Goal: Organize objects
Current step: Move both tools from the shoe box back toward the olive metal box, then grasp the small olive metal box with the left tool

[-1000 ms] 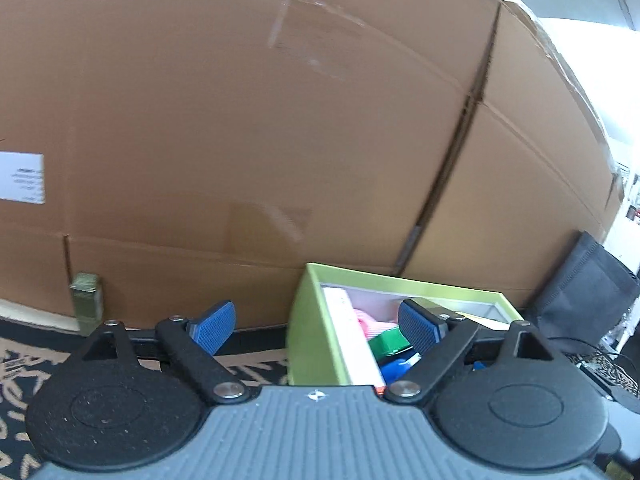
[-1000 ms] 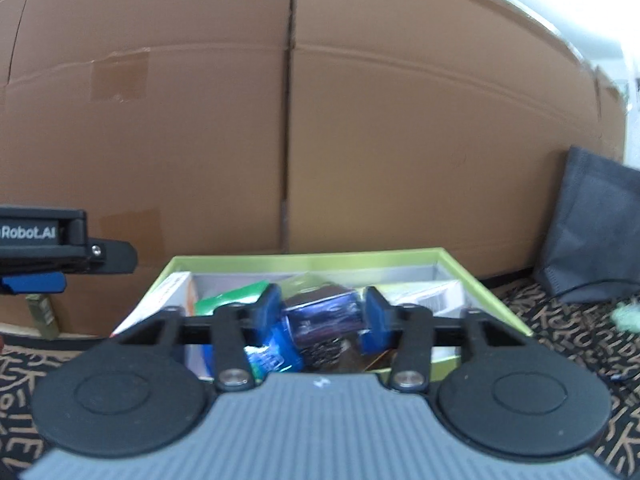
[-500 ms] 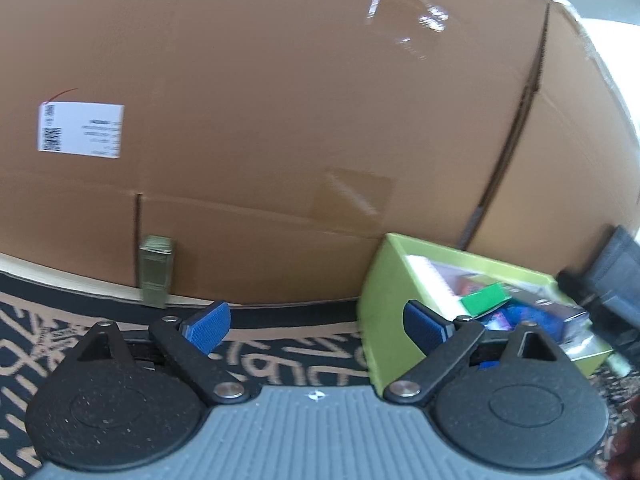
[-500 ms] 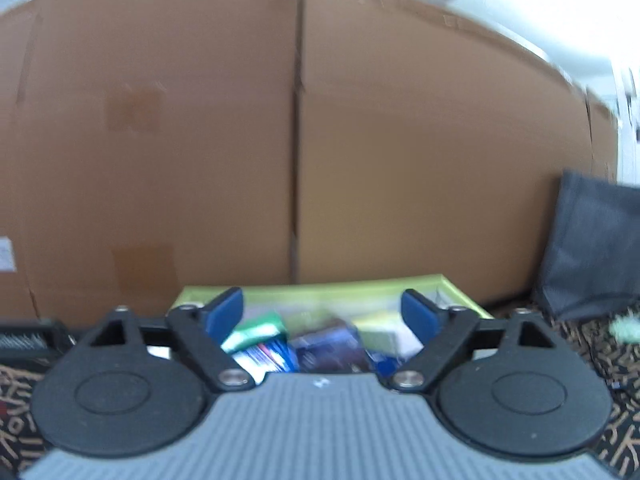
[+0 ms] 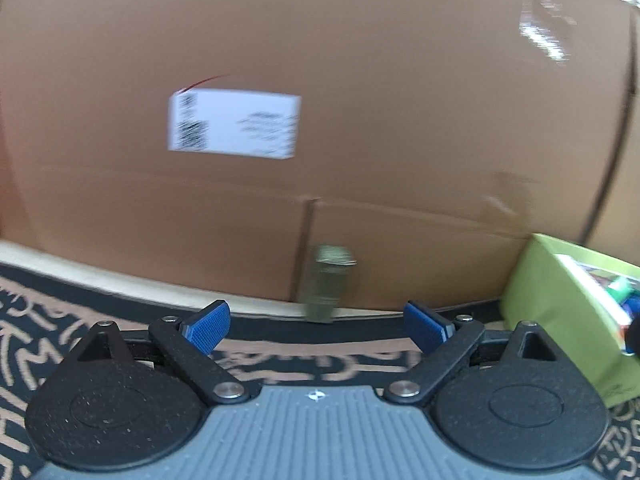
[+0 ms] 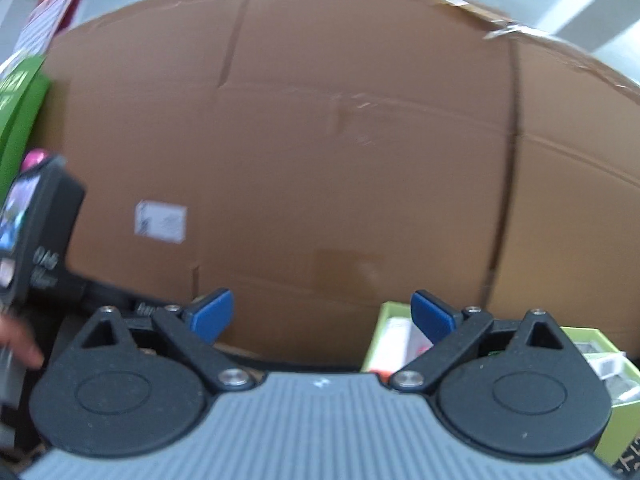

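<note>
The small olive-green rectangular carton (image 5: 329, 284) stands upright on the floor, against the foot of the big brown cardboard box (image 5: 320, 60) and at the far edge of the black patterned rug (image 5: 60, 320). It is blurred, but looks like thin card: probably light, fairly stiff, easy to crush or tip. Taking it across its narrow faces, about mid-height, seems safest. The left gripper (image 5: 318, 322) is spread wide, holding nothing, aimed almost straight at the carton. To its right sits the lime-green open storage box (image 5: 560, 300), with mixed items inside. The right gripper (image 6: 324, 314) is likewise spread and holds nothing.
</note>
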A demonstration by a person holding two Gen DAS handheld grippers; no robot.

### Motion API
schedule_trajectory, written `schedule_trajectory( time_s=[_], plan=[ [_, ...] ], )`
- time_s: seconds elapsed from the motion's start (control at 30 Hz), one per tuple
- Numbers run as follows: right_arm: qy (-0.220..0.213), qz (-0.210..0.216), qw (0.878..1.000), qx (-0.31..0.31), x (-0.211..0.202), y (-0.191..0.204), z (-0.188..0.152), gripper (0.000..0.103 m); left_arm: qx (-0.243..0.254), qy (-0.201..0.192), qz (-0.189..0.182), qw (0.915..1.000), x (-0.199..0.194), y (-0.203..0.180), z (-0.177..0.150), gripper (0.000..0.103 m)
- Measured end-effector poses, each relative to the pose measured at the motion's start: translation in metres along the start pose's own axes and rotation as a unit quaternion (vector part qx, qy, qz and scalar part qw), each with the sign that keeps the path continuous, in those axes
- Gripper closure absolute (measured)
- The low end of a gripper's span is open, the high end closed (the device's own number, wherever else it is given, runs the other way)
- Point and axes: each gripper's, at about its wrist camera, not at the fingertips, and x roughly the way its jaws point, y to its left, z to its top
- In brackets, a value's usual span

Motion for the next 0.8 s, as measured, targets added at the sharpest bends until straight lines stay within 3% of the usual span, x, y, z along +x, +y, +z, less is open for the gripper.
schedule_trajectory(
  time_s=[0.13, 0.27, 0.37, 0.4, 0.47, 0.5, 0.53, 0.8],
  plan=[
    [0.024, 0.031, 0.999, -0.010, 0.012, 0.015, -0.005, 0.007, 0.005, 0.018, 0.013, 0.9997, 0.018, 0.004, -0.001, 0.007],
    [0.043, 0.051, 0.998, -0.016, 0.021, 0.025, -0.010, 0.008, 0.032, 0.012, 0.019, 0.9992, 0.031, -0.005, 0.005, 0.008],
    [0.060, 0.059, 0.996, -0.016, 0.028, 0.028, -0.014, 0.010, 0.045, 0.008, 0.024, 0.9987, 0.041, -0.011, 0.016, 0.015],
    [0.066, 0.061, 0.996, -0.015, 0.030, 0.029, -0.015, 0.010, 0.046, 0.011, 0.026, 0.9986, 0.046, -0.011, 0.020, 0.021],
    [0.077, 0.063, 0.995, -0.011, 0.035, 0.030, -0.018, 0.010, 0.049, 0.024, 0.023, 0.9983, 0.056, -0.011, 0.026, 0.047],
    [0.084, 0.065, 0.994, -0.008, 0.038, 0.030, -0.019, 0.011, 0.051, 0.036, 0.012, 0.9980, 0.060, -0.010, 0.027, 0.074],
    [0.090, 0.068, 0.994, -0.006, 0.041, 0.030, -0.020, 0.012, 0.049, 0.051, 0.000, 0.9975, 0.064, -0.008, 0.028, 0.078],
    [0.132, 0.085, 0.988, 0.000, 0.045, 0.033, -0.033, 0.028, 0.051, 0.074, -0.073, 0.9933, 0.014, -0.009, 0.008, 0.079]
  ],
)
